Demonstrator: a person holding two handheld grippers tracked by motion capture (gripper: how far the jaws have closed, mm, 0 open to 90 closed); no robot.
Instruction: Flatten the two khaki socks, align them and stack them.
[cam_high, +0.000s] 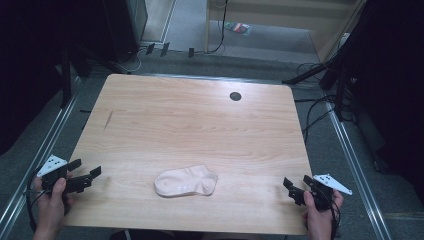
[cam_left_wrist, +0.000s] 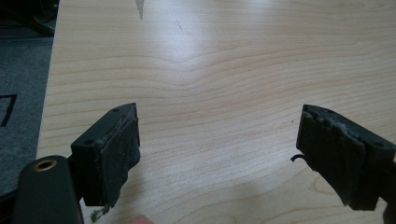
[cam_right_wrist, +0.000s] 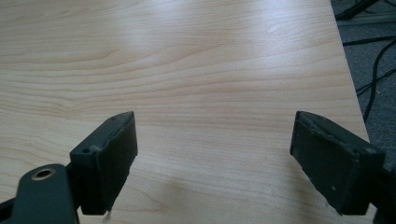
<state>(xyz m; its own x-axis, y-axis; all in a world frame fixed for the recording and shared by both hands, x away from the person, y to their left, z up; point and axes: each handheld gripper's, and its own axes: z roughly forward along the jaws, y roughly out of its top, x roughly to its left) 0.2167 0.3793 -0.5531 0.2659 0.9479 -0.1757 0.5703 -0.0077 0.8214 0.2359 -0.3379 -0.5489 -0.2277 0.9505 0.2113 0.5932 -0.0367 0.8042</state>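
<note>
Pale ankle sock (cam_high: 185, 181), likely light, limp and unbreakable, best pinched at cuff or toe; left tongs (cam_high: 85, 172) and right tongs (cam_high: 295, 189) both open, empty.

Count: 1 sock (cam_high: 185, 181), 1 table (cam_high: 190, 120), 2 grippers – left gripper (cam_high: 84, 173), right gripper (cam_high: 294, 187). 1 dark round hole (cam_high: 235, 96) in tabletop.

A pale sock (cam_high: 185, 181) lies on the worktop (cam_high: 190, 120) between the left tongs (cam_high: 84, 172) and right tongs (cam_high: 296, 187), both spread wide.
</note>
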